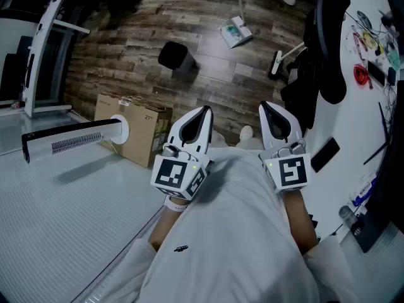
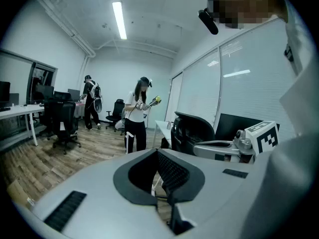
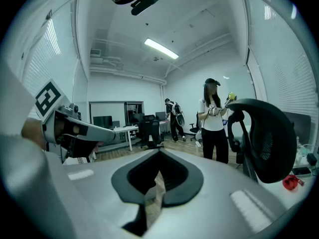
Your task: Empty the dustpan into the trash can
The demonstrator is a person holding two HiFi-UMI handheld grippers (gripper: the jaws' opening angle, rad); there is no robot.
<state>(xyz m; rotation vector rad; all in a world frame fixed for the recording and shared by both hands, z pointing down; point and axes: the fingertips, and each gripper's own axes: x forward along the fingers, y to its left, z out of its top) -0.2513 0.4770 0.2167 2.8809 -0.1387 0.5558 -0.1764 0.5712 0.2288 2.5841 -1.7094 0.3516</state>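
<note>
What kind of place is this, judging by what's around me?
Most likely an open-plan office or lab: a black office chair, a desk with monitors, and a wood-plank floor under a strip ceiling light.

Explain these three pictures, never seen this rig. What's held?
No robot here: a person holds a two-jaw gripper in each hand. The head view looks down from the person's head at the left gripper and right gripper. The other two views ride on each gripper, looking along its jaws into an office. Both grippers are shut and empty. On the wooden floor stand a black trash can, a cardboard box and, farther off, what looks like the dustpan.
</note>
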